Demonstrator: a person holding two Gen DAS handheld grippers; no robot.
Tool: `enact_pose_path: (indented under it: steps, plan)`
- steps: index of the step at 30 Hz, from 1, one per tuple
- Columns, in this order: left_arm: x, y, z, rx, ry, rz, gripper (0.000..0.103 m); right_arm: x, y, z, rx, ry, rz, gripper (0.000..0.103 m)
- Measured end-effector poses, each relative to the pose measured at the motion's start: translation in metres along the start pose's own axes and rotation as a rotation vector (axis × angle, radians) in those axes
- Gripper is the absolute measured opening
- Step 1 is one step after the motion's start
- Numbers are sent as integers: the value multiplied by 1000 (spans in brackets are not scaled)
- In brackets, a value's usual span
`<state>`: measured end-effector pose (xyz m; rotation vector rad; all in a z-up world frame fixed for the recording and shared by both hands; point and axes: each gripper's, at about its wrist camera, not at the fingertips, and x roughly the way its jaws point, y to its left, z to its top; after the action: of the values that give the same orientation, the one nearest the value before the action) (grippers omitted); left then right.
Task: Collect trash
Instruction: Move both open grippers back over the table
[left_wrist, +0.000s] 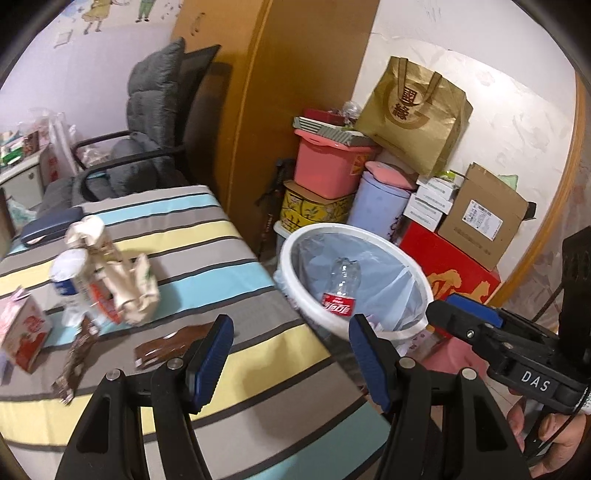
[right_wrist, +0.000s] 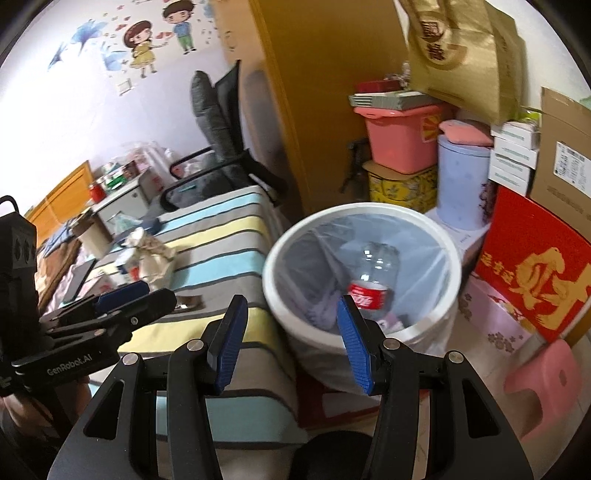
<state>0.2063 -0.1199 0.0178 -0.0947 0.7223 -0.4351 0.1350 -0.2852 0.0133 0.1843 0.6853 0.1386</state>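
Observation:
A clear plastic bottle (left_wrist: 341, 284) (right_wrist: 373, 280) with a red label lies inside the white trash bin (left_wrist: 291, 240) (right_wrist: 273, 258), which is lined with a thin bag. My left gripper (left_wrist: 291, 332) is open and empty over the striped table's corner, just left of the bin. My right gripper (right_wrist: 291, 317) is open and empty, near the bin's front rim. On the table lie a crumpled paper bag (left_wrist: 125, 280), a white bottle (left_wrist: 68, 280), a pink carton (left_wrist: 26, 332) and brown wrappers (left_wrist: 166, 345). Each gripper shows in the other's view: right gripper (left_wrist: 450, 310), left gripper (right_wrist: 147, 295).
The striped table (left_wrist: 221, 258) stands left of the bin. Behind the bin are stacked boxes, a pink tub (left_wrist: 325, 166), a lilac bucket (left_wrist: 376, 210), a red box (left_wrist: 443, 266) and a gold paper bag (left_wrist: 417, 110). A grey chair (left_wrist: 147, 140) stands behind the table. A pink stool (right_wrist: 543, 376) stands at the right.

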Motion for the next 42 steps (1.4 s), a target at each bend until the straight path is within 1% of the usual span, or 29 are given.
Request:
enact_pose_path:
  steps: [3,7,10,15,21,27,32,36,38,42]
  plan:
    - [-11,8,-8,-13,-5,21,65,-2,8,-4,-2,4,46,52]
    - [-23,19,-18,-38,-10,43,65,1,22,-8,-35,19,70,52]
    - [-31,27,-25,-53,-8,66,65,1,32,-12,-48,19,97,52]
    - [-43,41,-39,-80,-5,98,65,7,46,-17,-68,45,146,52]
    - [-51,53,-53,-102,4,130,65,8,60,-24,-114,67,157,52]
    - [-58,65,-63,-137,11,155,65,11,68,-27,-125,96,172,52]
    - [-62,74,-69,-152,20,174,65,13,74,-29,-138,113,168,52]
    - [-65,87,-76,-180,24,204,65,16,81,-30,-155,125,180,52]
    - [-66,93,-78,-190,26,206,65,18,84,-30,-159,128,186,52]
    - [-71,102,-79,-190,14,241,65,22,91,-29,-169,137,197,52]
